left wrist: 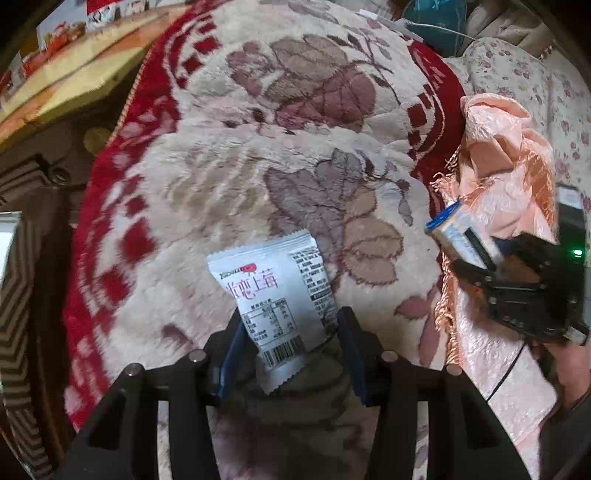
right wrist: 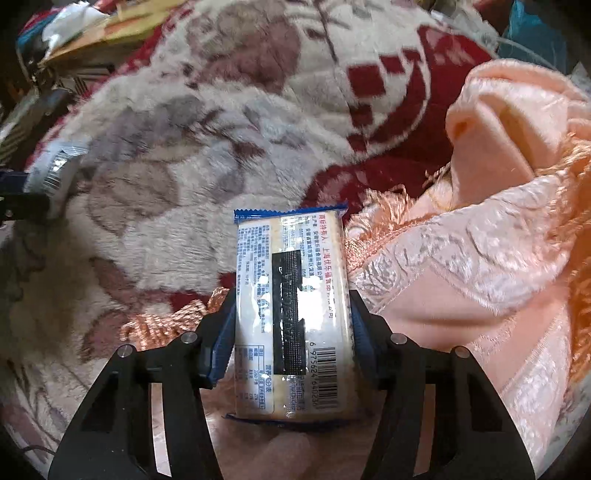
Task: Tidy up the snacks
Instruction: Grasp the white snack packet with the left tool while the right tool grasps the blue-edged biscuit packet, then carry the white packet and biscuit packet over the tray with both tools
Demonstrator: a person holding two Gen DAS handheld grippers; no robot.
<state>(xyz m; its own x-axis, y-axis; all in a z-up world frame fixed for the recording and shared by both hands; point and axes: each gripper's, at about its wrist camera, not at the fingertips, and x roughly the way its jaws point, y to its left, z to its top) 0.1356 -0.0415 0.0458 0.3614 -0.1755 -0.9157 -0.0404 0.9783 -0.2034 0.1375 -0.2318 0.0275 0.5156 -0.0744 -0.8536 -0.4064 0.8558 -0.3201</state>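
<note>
My left gripper is shut on a white strawberry snack packet with red lettering and a barcode, held above a floral blanket. My right gripper is shut on a blue-edged cracker pack with a barcode on its back. In the left wrist view the right gripper shows at the right edge with the cracker pack sticking out of it. In the right wrist view the left gripper's blue finger and the white packet show at the far left.
A peach satin cloth with fringe lies bunched on the right of the blanket. A yellow-orange printed box sits at the upper left beyond the blanket's red border. A teal item lies at the top.
</note>
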